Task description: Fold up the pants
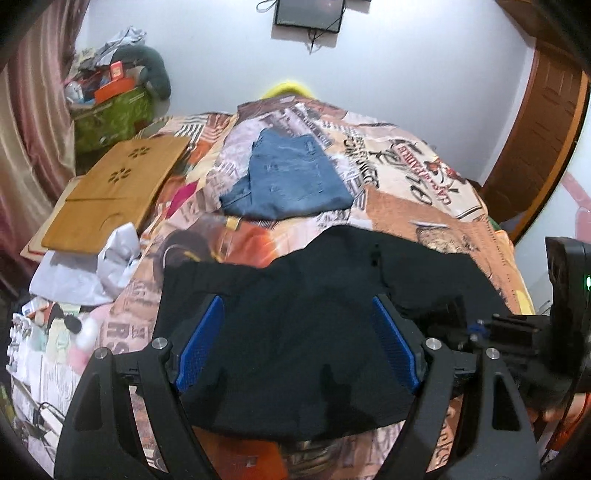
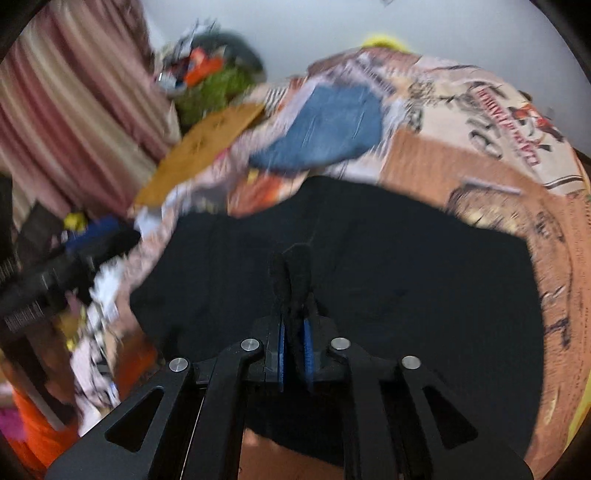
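White walls close the far side of a bedroom, with a dark framed panel (image 1: 309, 14) hung high and a wooden door (image 1: 539, 136) at the right. Pink striped curtains (image 1: 29, 122) hang at the left. A printed bedspread (image 1: 406, 173) covers the bed; its lettering lies upside down and distorted, and no word reads with certainty. Folded blue jeans (image 1: 291, 177) rest toward the far end of the bed, well apart from the black pants (image 1: 295, 332), which lie spread across the near half. A wooden lap board (image 1: 118, 192) sits on the left edge, with white cloth and clutter just beside it. To the right, bare bedspread runs on to the bed's edge.

The left gripper (image 1: 298, 343) hangs over the black pants with its blue pads wide apart and nothing between them. The right gripper (image 2: 294, 332) has its pads nearly together, pinching a fold of the pants.
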`<state>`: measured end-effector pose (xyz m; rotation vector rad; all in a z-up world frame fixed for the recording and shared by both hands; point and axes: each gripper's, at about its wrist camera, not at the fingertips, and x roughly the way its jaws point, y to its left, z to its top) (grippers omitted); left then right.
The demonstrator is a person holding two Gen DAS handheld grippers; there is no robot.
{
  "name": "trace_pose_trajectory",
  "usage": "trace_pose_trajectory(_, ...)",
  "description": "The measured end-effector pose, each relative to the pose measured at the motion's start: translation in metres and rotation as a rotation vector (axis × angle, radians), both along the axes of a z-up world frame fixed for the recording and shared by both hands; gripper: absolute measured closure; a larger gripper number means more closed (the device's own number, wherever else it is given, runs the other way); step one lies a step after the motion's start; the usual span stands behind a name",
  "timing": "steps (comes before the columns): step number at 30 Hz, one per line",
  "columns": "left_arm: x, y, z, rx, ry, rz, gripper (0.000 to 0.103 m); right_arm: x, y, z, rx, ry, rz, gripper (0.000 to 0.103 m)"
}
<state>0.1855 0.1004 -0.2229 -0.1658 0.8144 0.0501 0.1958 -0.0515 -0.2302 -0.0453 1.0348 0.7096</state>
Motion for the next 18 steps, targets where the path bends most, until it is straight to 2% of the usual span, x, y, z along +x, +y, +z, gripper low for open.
trace_pose_trajectory(3,0.003,-0.003,-0.004,0.005,0.015,-0.005,0.022,-0.008,-0.001,0.003,-0.029,-0.022,0.024,0.088)
trace_pose_trajectory(4,0.005,-0.005,-0.004,0.008,0.018,-0.009,0.022,-0.007,-0.003,0.004,-0.022,-0.005,0.034,0.079)
trace_pose_trajectory(5,0.008,-0.009,-0.003,0.010,0.019,-0.017,0.022,-0.006,-0.006,0.006,-0.012,0.017,0.038,0.066)
trace_pose_trajectory(7,0.013,-0.017,0.000,0.014,0.015,-0.036,0.022,-0.007,-0.015,0.014,0.016,0.024,0.033,0.059)
trace_pose_trajectory(13,0.038,-0.060,0.012,0.074,0.002,-0.128,0.021,-0.011,-0.044,0.046,0.029,-0.054,0.010,0.058)
trace_pose_trajectory(15,0.046,-0.072,0.014,0.086,0.003,-0.154,0.021,-0.007,-0.062,0.061,0.037,-0.103,-0.025,0.054)
trace_pose_trajectory(17,0.058,-0.087,0.014,0.100,0.009,-0.187,0.019,-0.002,-0.080,0.074,0.032,-0.166,-0.067,0.045)
trace_pose_trajectory(18,0.063,-0.093,0.014,0.103,0.012,-0.200,0.017,0.002,-0.087,0.078,0.014,-0.206,-0.087,0.043)
